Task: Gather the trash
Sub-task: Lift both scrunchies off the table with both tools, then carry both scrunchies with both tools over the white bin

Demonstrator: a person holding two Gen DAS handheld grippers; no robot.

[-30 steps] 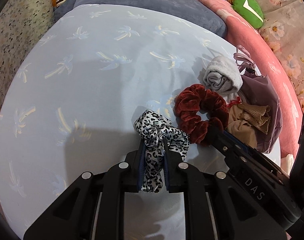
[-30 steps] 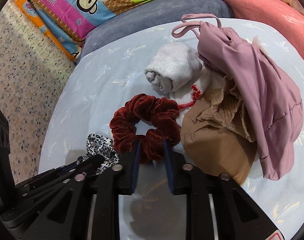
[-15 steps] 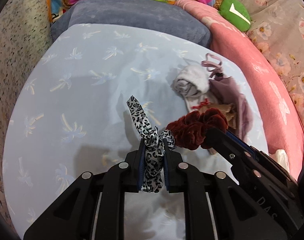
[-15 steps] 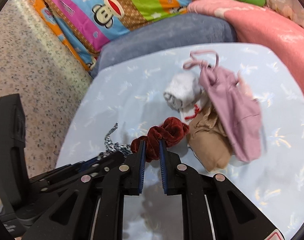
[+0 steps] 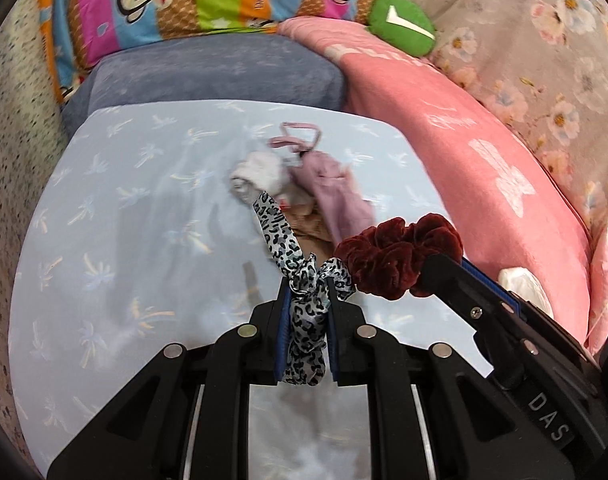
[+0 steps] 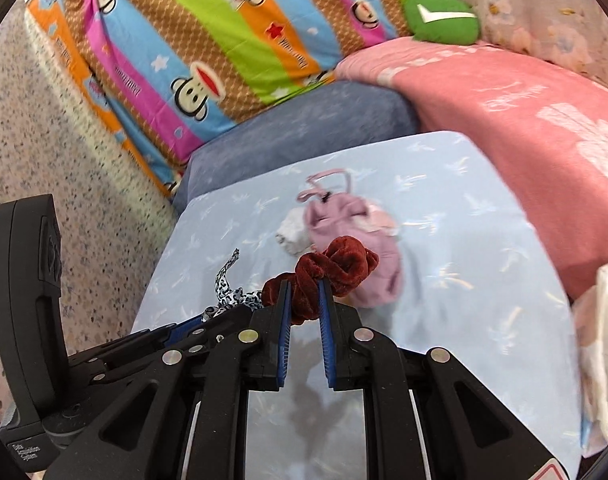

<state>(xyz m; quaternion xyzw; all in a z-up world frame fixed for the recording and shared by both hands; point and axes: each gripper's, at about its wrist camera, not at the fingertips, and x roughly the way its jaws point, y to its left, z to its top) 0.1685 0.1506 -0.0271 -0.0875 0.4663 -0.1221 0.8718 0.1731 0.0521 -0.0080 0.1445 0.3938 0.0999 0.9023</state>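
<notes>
Leopard-print scrunchie (image 5: 304,312) is sitting clamped between the narrowed blue pads of the left gripper (image 5: 307,300), its loose tail reaching toward eleven o'clock above the bed. Just to the right, at about two o'clock from it, the right gripper (image 6: 305,294) is pinching the dark red velvet scrunchie (image 6: 328,264), jaws pressing a fold of the velvet while the rest is bunching out past the tips. Both pieces are hanging clear of the pale blue sheet (image 5: 124,220). Beyond the grippers, at twelve o'clock, a small heap is lying on the sheet: a rolled white sock (image 5: 256,172), a mauve drawstring pouch (image 5: 336,188) and a tan garment (image 5: 308,228), all touching. A grey-blue cushion (image 5: 208,72) is lying at the sheet's far edge, a striped monkey-print quilt (image 6: 208,36) is standing behind it, and a pink blanket (image 5: 484,152) is running along at two o'clock, with a green plush toy (image 5: 402,24) above it.
</notes>
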